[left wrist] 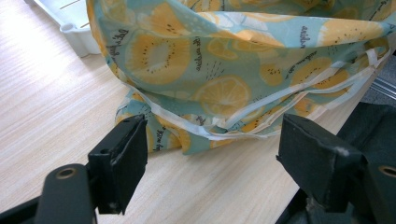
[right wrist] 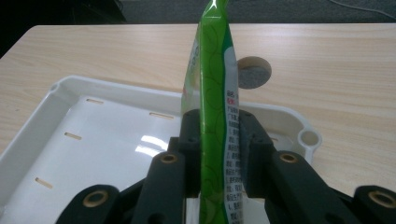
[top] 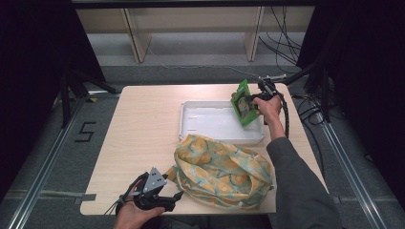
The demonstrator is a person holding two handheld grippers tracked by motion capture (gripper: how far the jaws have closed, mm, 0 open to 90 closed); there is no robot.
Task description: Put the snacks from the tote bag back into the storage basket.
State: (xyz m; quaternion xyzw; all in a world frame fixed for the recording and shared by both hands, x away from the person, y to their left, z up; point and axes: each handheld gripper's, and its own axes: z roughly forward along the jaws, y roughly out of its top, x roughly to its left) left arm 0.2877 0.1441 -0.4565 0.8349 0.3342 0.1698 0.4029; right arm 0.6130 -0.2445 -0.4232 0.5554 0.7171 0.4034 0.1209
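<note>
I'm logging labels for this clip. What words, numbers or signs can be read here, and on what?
"5": black tape figure on the grey floor left of the wooden table.
Cursive black words on the lemon-print fabric bag: too blurred to read.
Small print on the green plastic packet held in the right gripper: too small to read.

On the table [top: 143, 124] there is one white tray [top: 210, 121], one cloth bag [top: 222, 171] printed with citrus slices, and one green packet [top: 244, 102]. Two grippers are in use, one per hand: the left gripper [top: 160, 198] near the front edge and the right gripper [top: 260, 98] by the tray's far corner. The table top has one round hole [right wrist: 253, 72]. Beyond the table stands one wooden shelf unit [top: 191, 24], and one painted digit [top: 86, 131] marks the floor.
</note>
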